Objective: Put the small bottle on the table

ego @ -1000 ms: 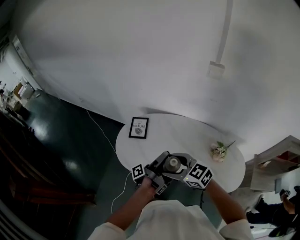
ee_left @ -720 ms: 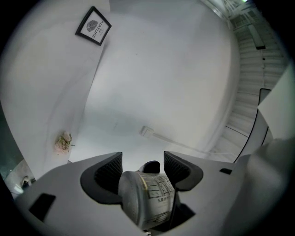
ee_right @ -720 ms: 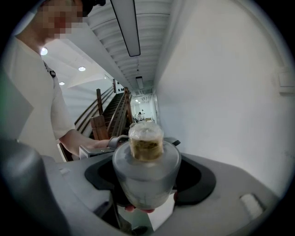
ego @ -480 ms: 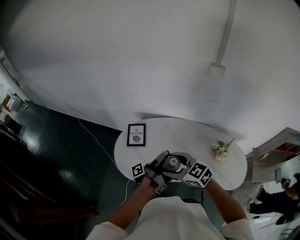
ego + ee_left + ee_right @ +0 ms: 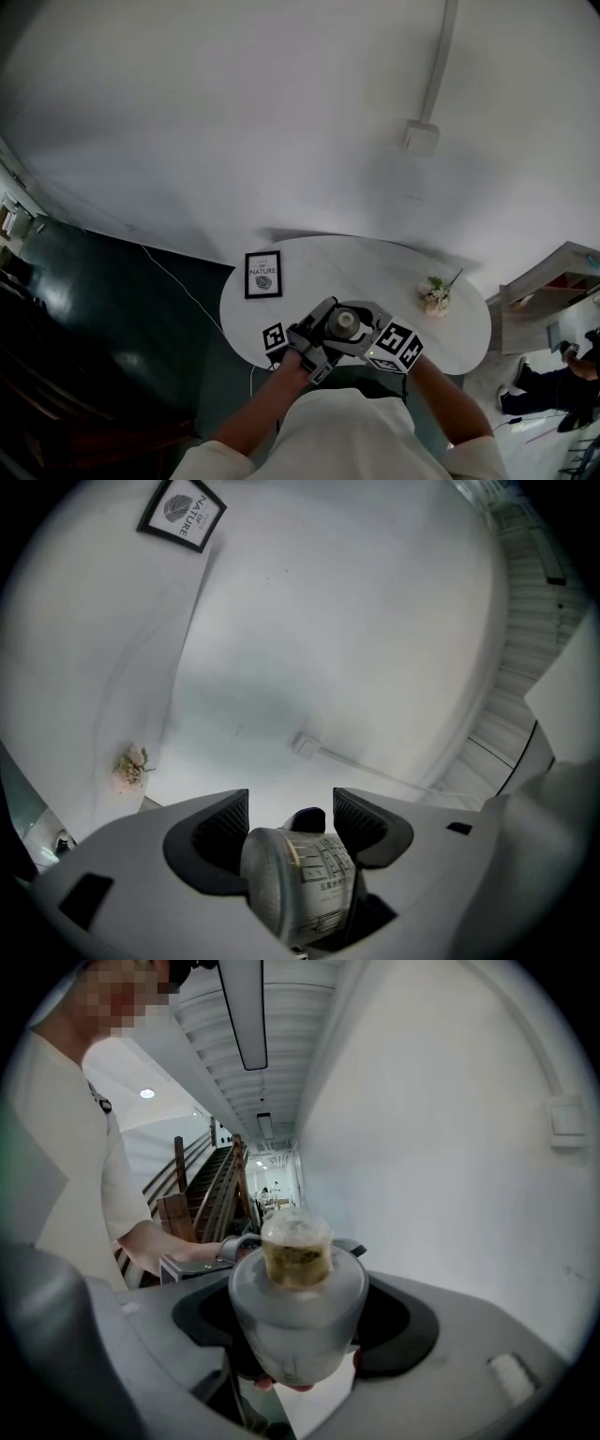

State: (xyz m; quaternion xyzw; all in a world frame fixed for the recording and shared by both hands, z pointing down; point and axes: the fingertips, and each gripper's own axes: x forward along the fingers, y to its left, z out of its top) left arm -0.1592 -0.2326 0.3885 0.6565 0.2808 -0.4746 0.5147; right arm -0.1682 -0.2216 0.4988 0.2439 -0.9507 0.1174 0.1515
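The small bottle [image 5: 344, 322] is held above the near part of the white surface [image 5: 375, 267], not resting on it; from above only its cap shows. The left gripper [image 5: 291, 816] is clenched on its labelled body. The right gripper [image 5: 300, 1321] grasps it too (the bottle hides the pad contact).

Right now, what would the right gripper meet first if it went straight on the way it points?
Past the small bottle in its jaws, the right gripper would likely meet the left gripper first; depth is unclear.
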